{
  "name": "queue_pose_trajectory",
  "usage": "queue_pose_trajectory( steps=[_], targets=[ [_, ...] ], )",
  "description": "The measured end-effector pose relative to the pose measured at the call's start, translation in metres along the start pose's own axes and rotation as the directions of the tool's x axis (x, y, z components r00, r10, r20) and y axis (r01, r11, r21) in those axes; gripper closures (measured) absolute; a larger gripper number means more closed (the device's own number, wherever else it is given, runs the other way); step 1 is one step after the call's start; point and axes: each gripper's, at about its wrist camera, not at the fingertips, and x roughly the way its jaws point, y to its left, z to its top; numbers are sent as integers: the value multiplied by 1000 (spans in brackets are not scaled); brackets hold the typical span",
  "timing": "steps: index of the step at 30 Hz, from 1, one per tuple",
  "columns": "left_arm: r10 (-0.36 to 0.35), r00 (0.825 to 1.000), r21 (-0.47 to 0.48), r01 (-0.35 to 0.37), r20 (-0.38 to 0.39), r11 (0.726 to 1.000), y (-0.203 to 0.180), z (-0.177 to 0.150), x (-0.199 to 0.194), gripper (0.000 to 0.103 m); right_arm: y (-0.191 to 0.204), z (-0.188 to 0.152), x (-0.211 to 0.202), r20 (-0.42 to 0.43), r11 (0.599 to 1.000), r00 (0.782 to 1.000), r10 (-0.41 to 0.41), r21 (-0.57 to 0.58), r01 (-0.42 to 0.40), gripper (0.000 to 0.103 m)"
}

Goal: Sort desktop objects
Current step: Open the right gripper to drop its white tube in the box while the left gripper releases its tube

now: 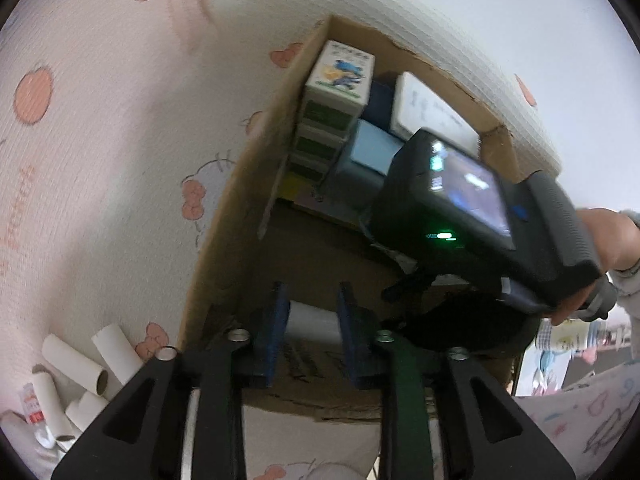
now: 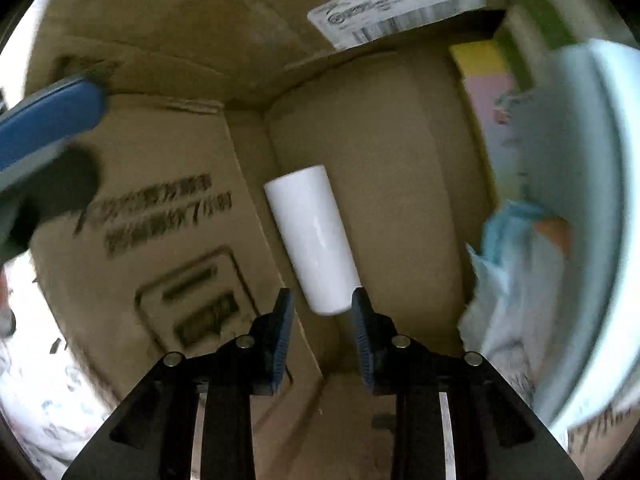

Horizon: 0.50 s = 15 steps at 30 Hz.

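A cardboard box [image 1: 224, 216] lies on a patterned cloth. My left gripper [image 1: 312, 300] is shut on a white paper tube [image 1: 314, 322] at the box's near edge. My right gripper [image 2: 322, 304] is inside the box, jaws open, with a white paper tube [image 2: 314, 240] lying on the box floor [image 2: 380, 160] just ahead of its fingertips. The right gripper's body also shows in the left wrist view [image 1: 472, 208], held by a hand. A blue finger of the left gripper [image 2: 48, 128] shows at the left of the right wrist view.
Stacked small green-and-white boxes [image 1: 338, 80], a blue box [image 1: 374, 148] and a white pack [image 1: 432, 112] fill the box's far end. Several white tubes [image 1: 80, 376] lie on the cloth at lower left. A pale blue packet [image 2: 560, 200] sits right of the right gripper.
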Motion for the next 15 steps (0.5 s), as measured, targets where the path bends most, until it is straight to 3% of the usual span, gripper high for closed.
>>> queue_pose_trajectory(
  steps=[1,3,8,12,13,14,15],
  targets=[
    [-3,1000,15,3,-10,1000,-4,4,0,57,-1,-3,-7,21,1000,1000,-6,3,6,77],
    [-3,999,68,6,-40,998,-17,12,2,52,-6,-10,-22,68,1000,998,-10,25,8,77],
    [22,990,178,3,-143,984,-46,24,21,51,-13,-28,-65,218,993,970,-111,57,101,76],
    [-37,966,145,76,-256,986,-55,28,49,52,-17,-40,-90,315,987,937,-153,89,131,71],
    [-43,954,125,83,-295,989,-56,28,60,57,-22,-43,-94,332,988,933,-139,107,109,67],
    [-43,944,110,84,-327,990,-57,26,68,71,-26,-47,-97,350,990,929,-118,116,82,66],
    [-43,937,98,82,-347,992,-58,25,75,78,-31,-52,-100,378,991,922,-89,124,45,66]
  ],
)
